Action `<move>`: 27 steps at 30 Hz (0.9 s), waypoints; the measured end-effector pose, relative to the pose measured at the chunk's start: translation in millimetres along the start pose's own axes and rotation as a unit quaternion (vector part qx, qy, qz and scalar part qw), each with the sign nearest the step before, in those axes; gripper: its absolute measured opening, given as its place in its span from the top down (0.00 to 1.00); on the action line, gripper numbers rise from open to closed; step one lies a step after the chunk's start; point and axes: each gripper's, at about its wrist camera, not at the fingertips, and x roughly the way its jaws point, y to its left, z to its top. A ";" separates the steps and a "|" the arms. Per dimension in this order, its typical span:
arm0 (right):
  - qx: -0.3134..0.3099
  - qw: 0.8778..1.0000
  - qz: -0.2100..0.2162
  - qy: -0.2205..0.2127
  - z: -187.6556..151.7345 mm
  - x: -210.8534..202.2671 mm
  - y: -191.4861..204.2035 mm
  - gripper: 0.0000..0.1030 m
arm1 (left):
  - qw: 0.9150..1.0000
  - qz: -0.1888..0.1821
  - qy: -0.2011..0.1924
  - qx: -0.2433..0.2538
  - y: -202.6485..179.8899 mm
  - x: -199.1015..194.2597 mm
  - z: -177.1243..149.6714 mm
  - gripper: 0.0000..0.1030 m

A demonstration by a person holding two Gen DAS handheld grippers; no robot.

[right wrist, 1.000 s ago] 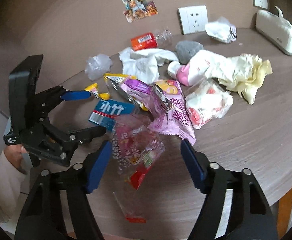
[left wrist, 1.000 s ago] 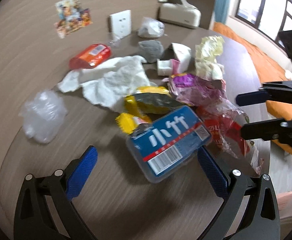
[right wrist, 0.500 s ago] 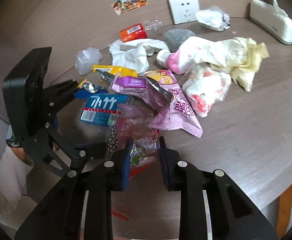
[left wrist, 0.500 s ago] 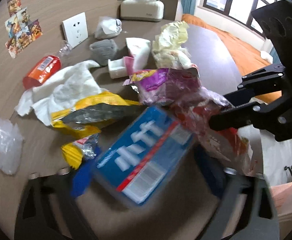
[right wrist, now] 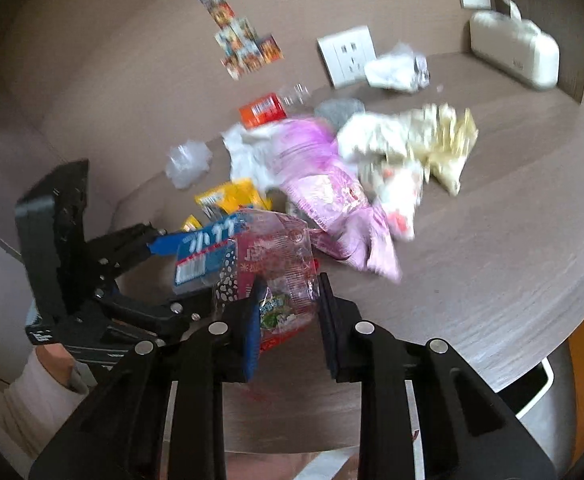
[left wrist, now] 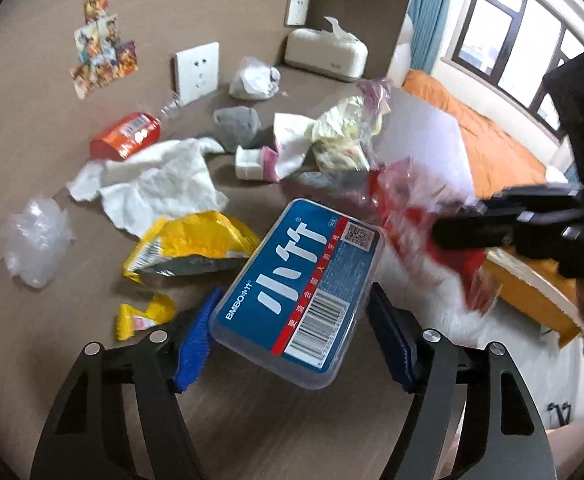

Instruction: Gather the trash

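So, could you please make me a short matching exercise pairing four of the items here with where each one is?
Items:
1. blue toothpick box
2. red clear wrapper
3. tissue box
4. orange bottle

Places:
A. on the table by the wall socket
B. far corner of the table
C. in the right gripper
D. in the left gripper

Pairs: 1-D, 2-C, 3-B, 4-A

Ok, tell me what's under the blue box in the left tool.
The blue box is gripped in the left tool, lifted. Below it shows bare table and part of the yellow wrapper. Whatever lies directly beneath is covered.
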 end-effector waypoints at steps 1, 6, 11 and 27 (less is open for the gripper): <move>-0.003 1.000 0.002 -0.009 3.0 -5.6 1.6 0.74 | 1.000 0.006 -0.001 0.004 -0.9 -2.7 1.9 0.32; -0.010 0.999 0.010 -0.046 13.2 -30.5 2.9 0.74 | 0.999 0.034 -0.012 0.019 -5.9 -21.8 12.5 0.35; 0.004 0.997 0.020 -0.080 17.1 -57.0 -10.0 0.74 | 0.998 0.045 -0.028 0.033 -16.5 -38.0 26.4 0.35; 0.107 0.969 -0.141 -0.175 -34.3 -175.3 -110.0 0.74 | 0.982 -0.047 -0.052 0.174 -146.6 -24.8 96.8 0.35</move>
